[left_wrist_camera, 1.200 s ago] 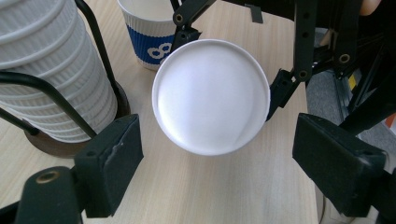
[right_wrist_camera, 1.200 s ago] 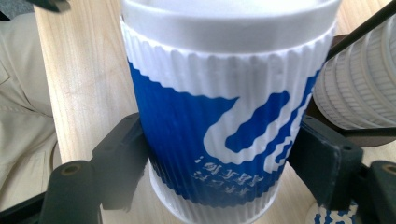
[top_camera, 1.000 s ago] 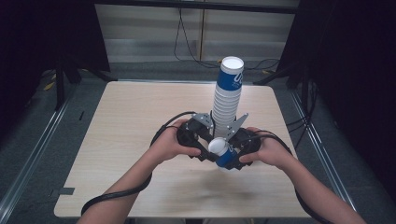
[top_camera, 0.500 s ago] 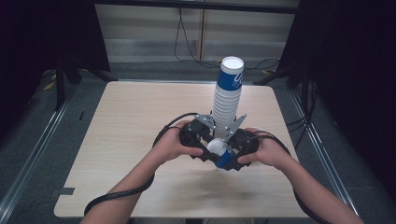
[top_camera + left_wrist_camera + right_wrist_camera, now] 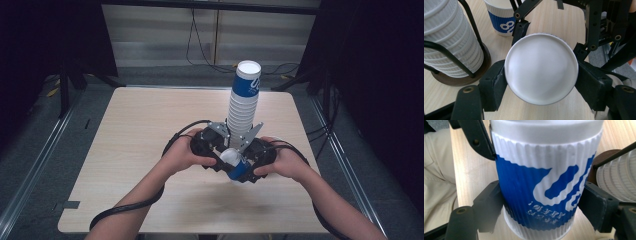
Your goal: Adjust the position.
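Left hand-held gripper point(image 5: 212, 145) and right hand-held gripper point(image 5: 252, 152): black bodies, each topped by a grey three-cornered plate and trailing a black cable. Jaws are black linkage bars joined by brass-coloured pivot screws, ending in blocky matt-black pads point(image 5: 495, 85). Both forearms are bare; beige trousers point(image 5: 436, 182) are worn.

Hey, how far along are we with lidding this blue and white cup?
Done: the right gripper clamps the blue and white ribbed paper cup, and the round white plastic lid appears to sit on its rim. In hand: the left gripper has just been closing its jaws on that lid. Left: probably pressing it home; an open second cup beside the tall cup stack has no lid.
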The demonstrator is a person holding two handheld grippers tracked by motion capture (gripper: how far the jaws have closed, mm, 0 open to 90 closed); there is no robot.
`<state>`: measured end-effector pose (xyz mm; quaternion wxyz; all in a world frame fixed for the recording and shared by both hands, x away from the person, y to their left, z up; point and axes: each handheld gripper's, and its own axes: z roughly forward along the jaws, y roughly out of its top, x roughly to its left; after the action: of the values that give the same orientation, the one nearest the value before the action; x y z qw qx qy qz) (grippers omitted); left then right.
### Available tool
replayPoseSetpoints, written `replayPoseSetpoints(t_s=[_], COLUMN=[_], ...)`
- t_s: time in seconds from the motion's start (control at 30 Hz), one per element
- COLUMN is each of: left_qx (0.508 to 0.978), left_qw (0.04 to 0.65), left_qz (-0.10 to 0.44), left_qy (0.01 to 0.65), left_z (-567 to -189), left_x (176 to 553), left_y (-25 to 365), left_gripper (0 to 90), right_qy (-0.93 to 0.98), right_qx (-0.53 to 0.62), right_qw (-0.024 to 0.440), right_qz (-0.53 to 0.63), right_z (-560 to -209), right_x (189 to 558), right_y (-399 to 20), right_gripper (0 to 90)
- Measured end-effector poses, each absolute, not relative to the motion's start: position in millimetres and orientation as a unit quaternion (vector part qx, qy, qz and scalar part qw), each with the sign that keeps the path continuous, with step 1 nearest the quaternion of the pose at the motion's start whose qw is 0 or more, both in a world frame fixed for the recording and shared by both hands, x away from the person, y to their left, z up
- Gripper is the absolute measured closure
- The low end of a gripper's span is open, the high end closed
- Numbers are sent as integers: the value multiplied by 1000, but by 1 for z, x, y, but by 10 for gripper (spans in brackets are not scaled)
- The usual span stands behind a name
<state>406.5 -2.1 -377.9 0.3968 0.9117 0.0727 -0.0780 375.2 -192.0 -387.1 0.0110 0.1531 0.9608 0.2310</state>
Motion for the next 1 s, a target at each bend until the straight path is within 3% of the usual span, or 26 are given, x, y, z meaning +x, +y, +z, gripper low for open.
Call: replayPoseSetpoints(t_s=[0.43,1.0], left_qx=[909,899], left_qw=[401,418], left_qz=[-86,-93], left_qy=[75,92], left_z=[-380,-375], left_x=[409,411], left_y=[5,16], left_gripper=[302,303], right_qy=[953,930], right_qx=[163,196], right_qw=[10,11], right_qz=[256,311], right_z=[-391,-402], right_x=[374,369], right_y=[-192,-199], right_gripper=[217,124])
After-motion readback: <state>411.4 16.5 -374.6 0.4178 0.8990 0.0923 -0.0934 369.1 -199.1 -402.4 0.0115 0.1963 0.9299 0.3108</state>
